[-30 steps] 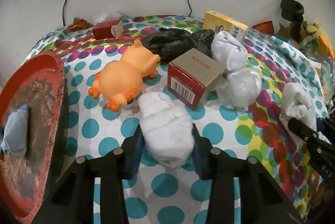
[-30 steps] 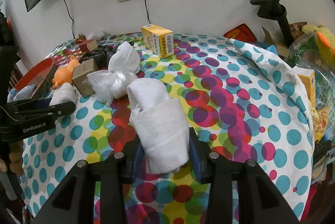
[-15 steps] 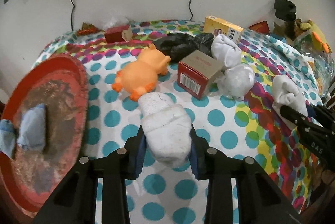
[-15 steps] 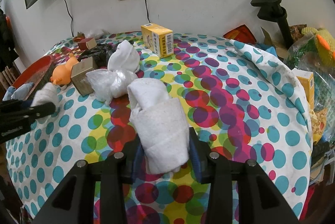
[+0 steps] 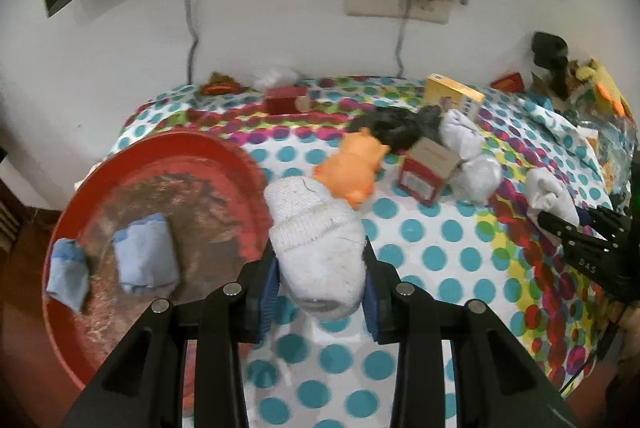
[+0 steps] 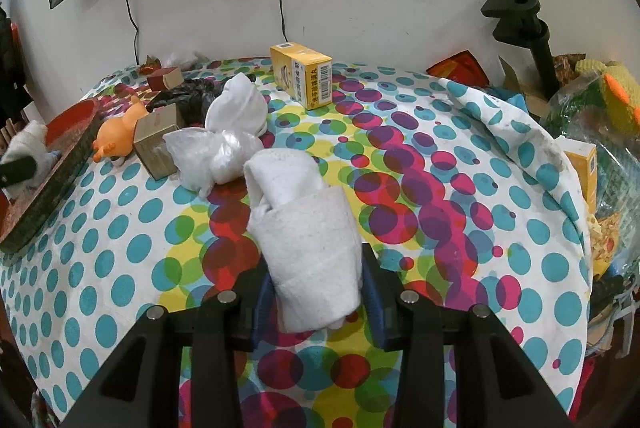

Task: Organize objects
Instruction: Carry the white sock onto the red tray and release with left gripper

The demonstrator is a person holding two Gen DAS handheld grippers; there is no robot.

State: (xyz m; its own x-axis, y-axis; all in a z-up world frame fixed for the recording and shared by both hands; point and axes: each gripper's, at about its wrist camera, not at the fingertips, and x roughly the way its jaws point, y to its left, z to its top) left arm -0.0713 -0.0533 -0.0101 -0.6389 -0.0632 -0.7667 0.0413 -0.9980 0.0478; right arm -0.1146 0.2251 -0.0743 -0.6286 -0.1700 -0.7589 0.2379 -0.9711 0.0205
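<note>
The left gripper (image 5: pixel 320 284) clamps a rolled white sock (image 5: pixel 316 228) beside the red tray (image 5: pixel 240 163). The right gripper (image 6: pixel 318 292) clamps a folded white cloth (image 6: pixel 308 236) over the dotted tablecloth (image 6: pixel 460 228). The yellow box (image 6: pixel 304 75) bears a barcode and Chinese print too small to read.

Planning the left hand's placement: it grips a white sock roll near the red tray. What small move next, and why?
Probably carry the left gripper a little further left over the red tray before opening. The white sock roll it clamps hangs at the tray's right rim, while two blue rolls already lie inside.
</note>
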